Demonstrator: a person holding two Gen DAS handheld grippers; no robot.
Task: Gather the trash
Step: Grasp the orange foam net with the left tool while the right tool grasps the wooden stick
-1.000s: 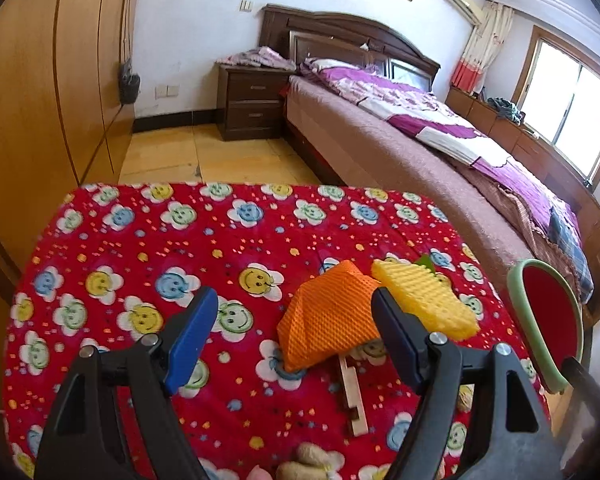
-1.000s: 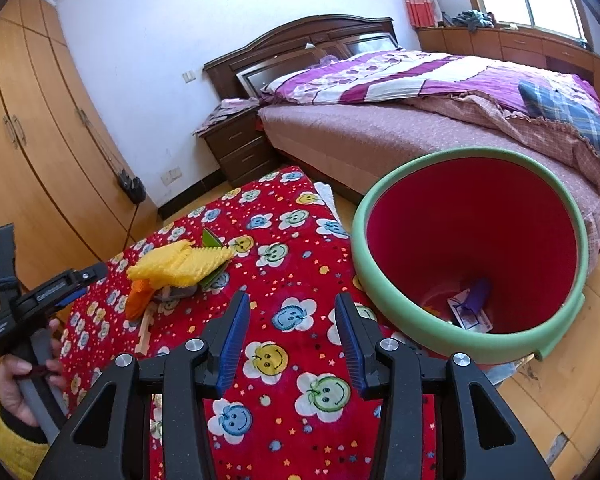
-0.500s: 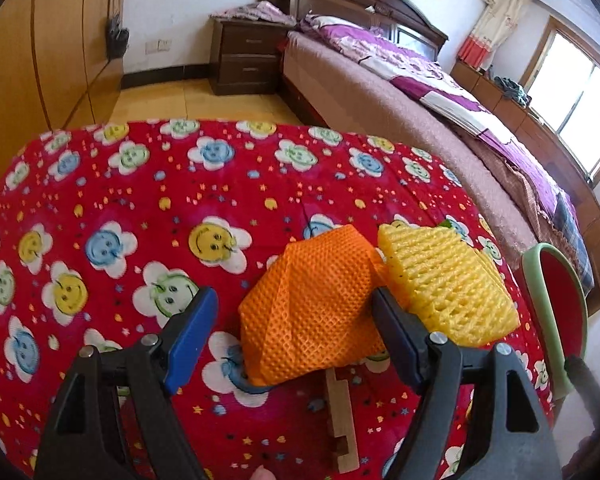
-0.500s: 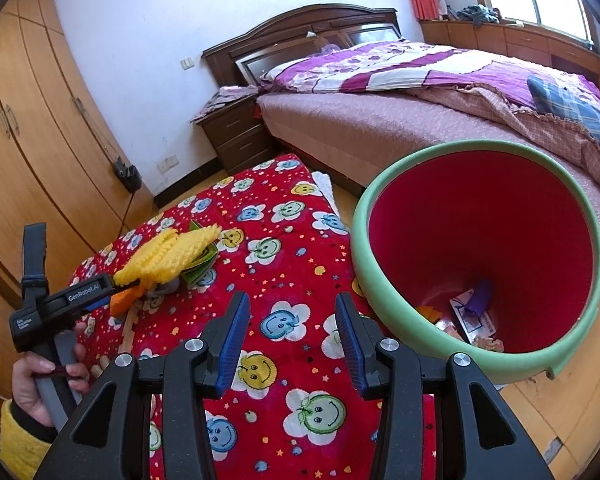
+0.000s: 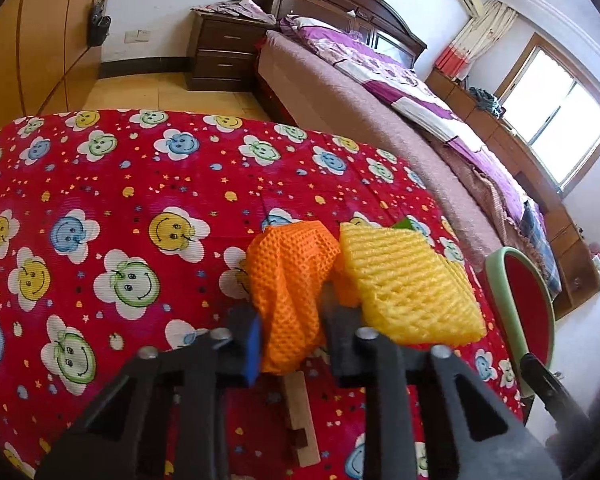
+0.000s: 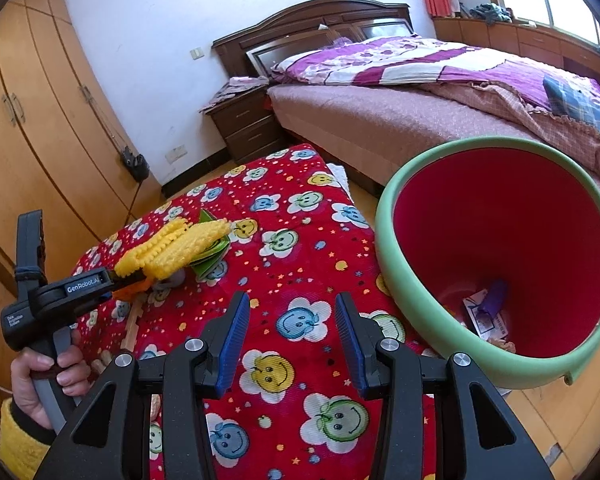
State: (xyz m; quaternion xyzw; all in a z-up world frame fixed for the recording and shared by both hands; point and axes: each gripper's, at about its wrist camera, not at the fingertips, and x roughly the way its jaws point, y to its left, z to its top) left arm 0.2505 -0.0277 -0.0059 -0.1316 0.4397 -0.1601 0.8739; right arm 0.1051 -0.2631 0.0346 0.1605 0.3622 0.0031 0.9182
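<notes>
An orange foam net (image 5: 290, 288) lies on the red smiley cloth (image 5: 132, 208), bunched between the fingers of my left gripper (image 5: 290, 340), whose jaws are closing and press on it from both sides. A yellow foam net (image 5: 404, 292) rests against it on the right, over a green scrap (image 6: 214, 256). In the right wrist view the left gripper (image 6: 112, 280) reaches into the yellow net (image 6: 172, 246). My right gripper (image 6: 290, 340) hangs open over the cloth with nothing between its fingers. The green bin with a red inside (image 6: 384, 224) stands to its right, with scraps at the bottom.
A wooden strip (image 5: 300, 420) lies on the cloth below the orange net. The bed (image 6: 420, 112) runs behind the bin, a nightstand (image 6: 244, 124) by its head, wardrobes (image 6: 28, 128) on the left. A hand (image 6: 40, 376) holds the left gripper's handle.
My left gripper has sunk onto the orange net and its jaws have come together, squeezing the net into a tall bunch. The right gripper has stayed open and hardly shifted.
</notes>
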